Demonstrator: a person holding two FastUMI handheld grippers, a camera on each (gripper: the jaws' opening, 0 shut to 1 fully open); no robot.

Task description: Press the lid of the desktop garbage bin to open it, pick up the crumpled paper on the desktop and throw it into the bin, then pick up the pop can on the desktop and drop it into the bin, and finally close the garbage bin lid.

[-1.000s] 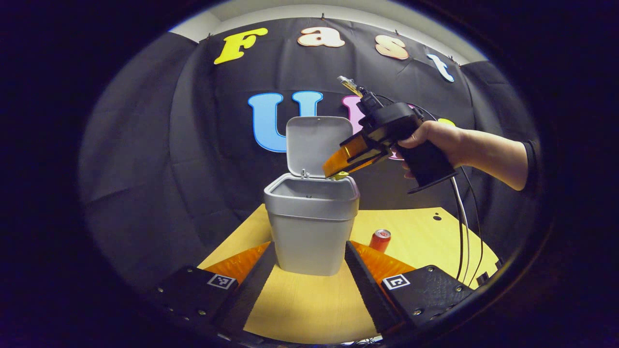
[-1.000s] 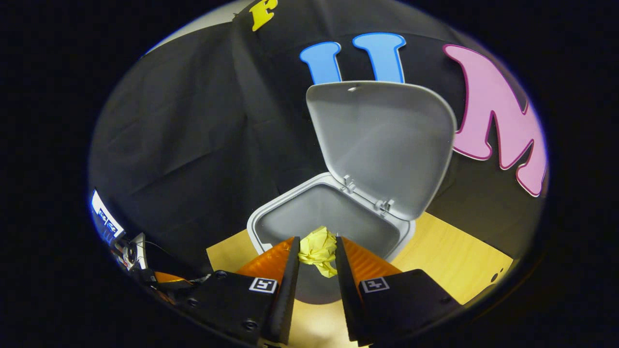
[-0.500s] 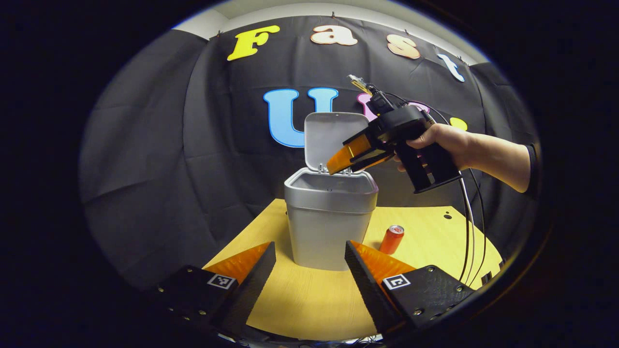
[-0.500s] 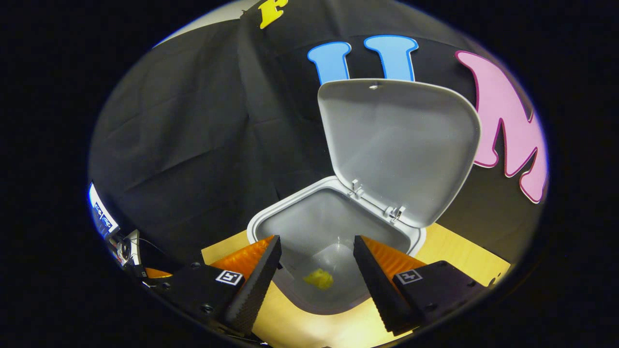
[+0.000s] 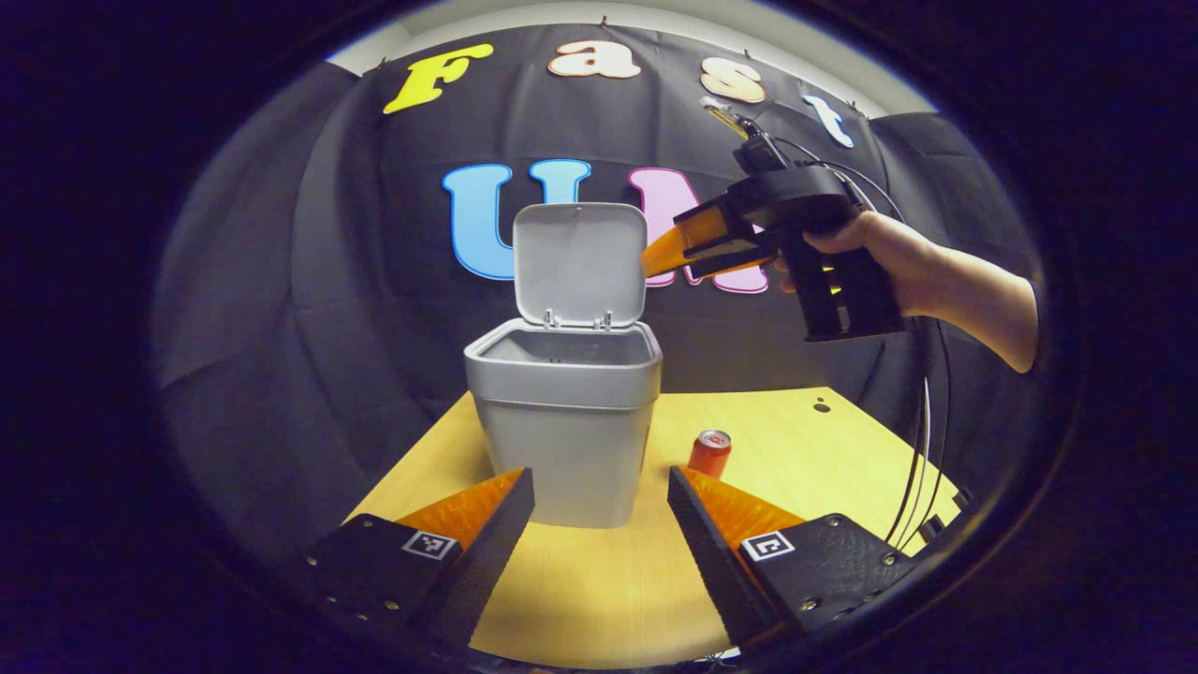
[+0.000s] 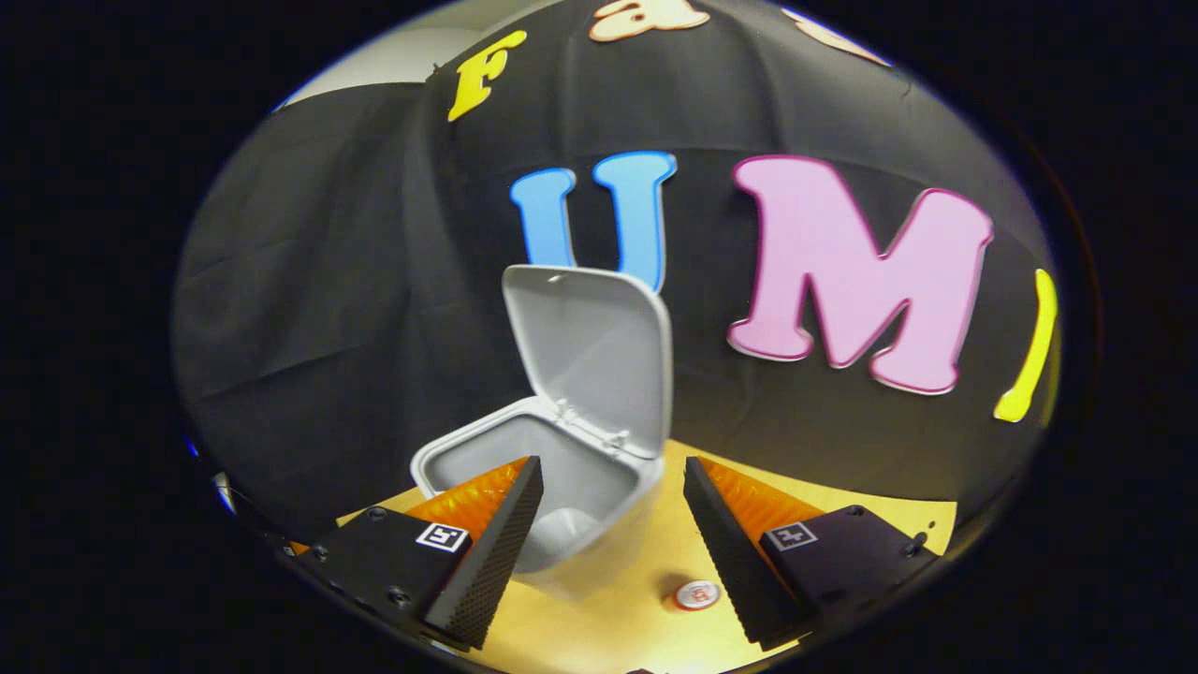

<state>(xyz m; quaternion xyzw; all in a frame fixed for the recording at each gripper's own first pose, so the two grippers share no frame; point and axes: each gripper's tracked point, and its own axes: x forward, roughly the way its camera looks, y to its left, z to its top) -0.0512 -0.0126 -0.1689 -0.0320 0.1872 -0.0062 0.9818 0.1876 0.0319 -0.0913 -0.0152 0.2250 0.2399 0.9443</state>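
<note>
The grey bin [image 5: 562, 412] stands on the yellow desktop [image 5: 796, 440] with its lid [image 5: 578, 264] upright, its contents out of sight. At its 4 o'clock stands the pop can [image 5: 709, 453]. The right gripper [image 5: 660, 262], fingers wide and empty, hangs at its 1 o'clock; the left gripper [image 5: 599, 487] is equally wide, holding nothing.

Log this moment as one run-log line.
bin: lid up | pop can: upright on table beside bin | right gripper: open, empty, above table | left gripper: open, empty
</note>
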